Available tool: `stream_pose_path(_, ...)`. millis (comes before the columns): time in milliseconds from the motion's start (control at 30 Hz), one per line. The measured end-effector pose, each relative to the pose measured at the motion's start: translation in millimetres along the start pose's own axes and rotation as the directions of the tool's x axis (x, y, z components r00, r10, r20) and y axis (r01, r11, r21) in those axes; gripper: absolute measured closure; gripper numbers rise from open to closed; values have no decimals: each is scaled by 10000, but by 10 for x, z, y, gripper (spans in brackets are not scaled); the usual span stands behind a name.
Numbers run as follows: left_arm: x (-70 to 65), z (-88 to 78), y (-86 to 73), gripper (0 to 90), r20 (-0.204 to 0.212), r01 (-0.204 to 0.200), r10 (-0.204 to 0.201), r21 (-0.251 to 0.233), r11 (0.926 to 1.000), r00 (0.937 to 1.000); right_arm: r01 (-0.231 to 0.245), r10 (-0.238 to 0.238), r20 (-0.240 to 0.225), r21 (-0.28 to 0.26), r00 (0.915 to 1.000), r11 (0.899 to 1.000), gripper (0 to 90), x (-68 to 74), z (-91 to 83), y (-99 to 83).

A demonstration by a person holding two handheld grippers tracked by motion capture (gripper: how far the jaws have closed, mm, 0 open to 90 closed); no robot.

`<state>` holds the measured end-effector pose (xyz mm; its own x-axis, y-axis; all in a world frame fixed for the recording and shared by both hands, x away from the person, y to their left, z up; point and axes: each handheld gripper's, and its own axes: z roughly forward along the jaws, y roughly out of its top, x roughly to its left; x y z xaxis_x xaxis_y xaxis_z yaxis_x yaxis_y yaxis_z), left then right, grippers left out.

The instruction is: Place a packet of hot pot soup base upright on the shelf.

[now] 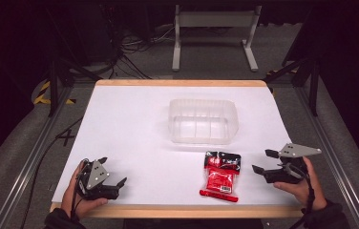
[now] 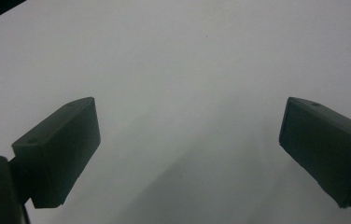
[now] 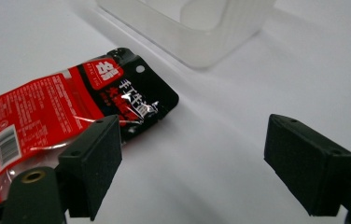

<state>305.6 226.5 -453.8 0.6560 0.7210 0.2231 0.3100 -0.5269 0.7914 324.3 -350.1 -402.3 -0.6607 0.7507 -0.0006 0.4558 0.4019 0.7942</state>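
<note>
In the high view, a red and black snack packet (image 1: pixel 221 174) is lying flat on the white surface (image 1: pixel 130 129), just in front of a clear plastic container (image 1: pixel 203 121) that is sitting empty, so the packing job appears not to have begun: the packet is yet to be gripped, lifted and dropped in. The right gripper (image 1: pixel 265 161) is hovering just to the right of the packet with its fingers spread wide and holding nothing, while the left gripper (image 1: pixel 112 171) is resting near the front left corner, well apart from the packet, also open and empty. In the left gripper view, the left gripper (image 2: pixel 190 140) is pointing at bare white surface (image 2: pixel 187 56), its fingers (image 2: pixel 61 149) wide apart with nothing between them. In the right gripper view, the right gripper (image 3: pixel 190 163) is facing the packet (image 3: pixel 66 107), which is lying beside and partly behind one of the fingers (image 3: pixel 94 163) rather than between them; the container (image 3: pixel 197 28) is standing just beyond. The grasp is probably what comes first.
</note>
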Motion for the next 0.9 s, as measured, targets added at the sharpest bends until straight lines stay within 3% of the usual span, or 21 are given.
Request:
stream_pose_path(133, -1, -10, -4, 60, 5, -7, 7, -24, 10000, 10000, -237, 237, -4, 212, 9997, 9995, 194, -62, -38, -117)
stream_pose_path(233, -8, -19, -9, 60, 60, -104, 104, -54, 9999, 9999, -494, 503, -371, 255, 9980, 9985, 185, -61, -18, -182)
stream_pose_path(500, 2, -27, -22, 59, 102, -62, 63, -121, 9999, 9999, -238, 308, -1129, 622, 9931, 9978, 183, 80, 213, -160)
stream_pose_path(900, -1, -16, -21, 59, 145, -56, 57, -58, 10000, 9999, -901, 1002, -2240, 548, 9694, 9944, 130, 54, 417, -110)
